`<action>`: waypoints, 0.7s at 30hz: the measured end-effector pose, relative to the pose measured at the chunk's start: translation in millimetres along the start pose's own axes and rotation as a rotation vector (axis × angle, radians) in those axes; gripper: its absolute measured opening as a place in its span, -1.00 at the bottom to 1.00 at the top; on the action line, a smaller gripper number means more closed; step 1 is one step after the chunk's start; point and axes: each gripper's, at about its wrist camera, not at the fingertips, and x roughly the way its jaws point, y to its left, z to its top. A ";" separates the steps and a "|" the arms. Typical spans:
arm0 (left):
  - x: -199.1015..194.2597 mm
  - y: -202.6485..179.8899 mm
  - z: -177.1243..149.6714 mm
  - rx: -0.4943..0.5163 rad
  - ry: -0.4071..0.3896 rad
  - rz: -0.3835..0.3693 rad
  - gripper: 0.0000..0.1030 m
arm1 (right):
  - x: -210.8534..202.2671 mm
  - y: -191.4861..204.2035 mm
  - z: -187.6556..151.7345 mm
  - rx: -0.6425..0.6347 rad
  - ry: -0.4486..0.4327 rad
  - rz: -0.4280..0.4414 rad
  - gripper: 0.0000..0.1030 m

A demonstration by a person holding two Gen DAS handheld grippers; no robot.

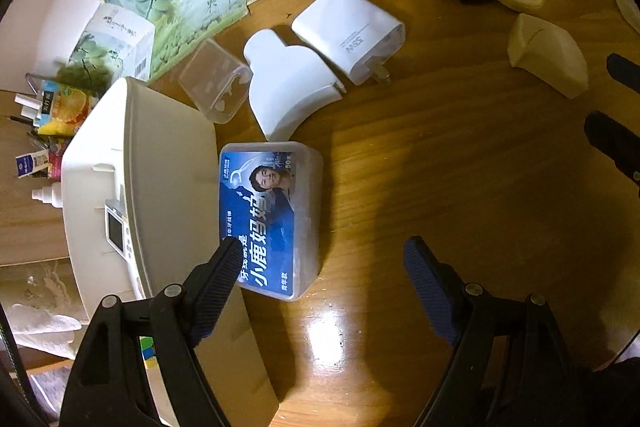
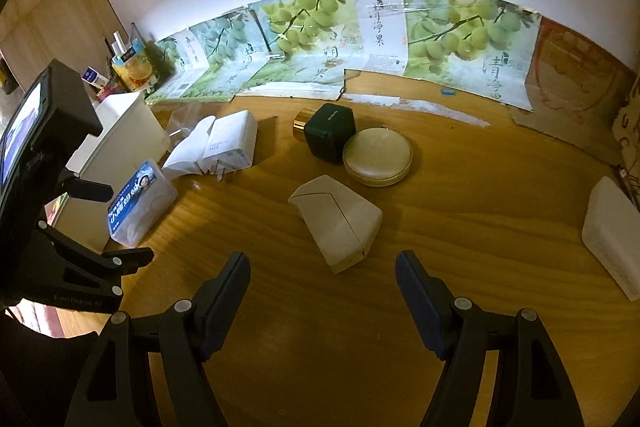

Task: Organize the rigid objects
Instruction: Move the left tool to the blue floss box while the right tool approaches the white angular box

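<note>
Nearest to me in the left wrist view, my left gripper [image 1: 320, 259] has its jaws spread with nothing pinched; the left pad sits at the lower left corner of the blue-labelled floss box [image 1: 270, 219], and I cannot tell whether it touches. That box lies flat on the wooden surface [image 1: 460, 207], just beside the white bin [image 1: 160, 155] at the left of the frame, so I judge it the first candidate for putting away. In the right wrist view my right gripper [image 2: 322, 271] is likewise spread and empty, hovering just short of the beige wedge-shaped case [image 2: 340, 223] at the centre of the frame. Further up, everything is loose on the surface: the white folded case [image 1: 288, 87] and the white charger [image 1: 348, 31] lie touching at upper centre, with the clear plastic box [image 1: 214, 83] to their left near the bin. Beyond them, the dark green cube [image 2: 330, 131] with a gold cap touches the round cream case [image 2: 378, 157]. At the right edge lies a white flat box [image 2: 612, 235], well apart. I see almost nothing sorted yet; the bin's inside is mostly hidden from me, so I judge the task barely begun.
</note>
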 end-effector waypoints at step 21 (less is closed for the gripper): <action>34.8 44.3 21.3 -0.106 0.055 -0.035 0.74 | 24.2 5.7 6.2 -0.034 0.037 0.003 0.47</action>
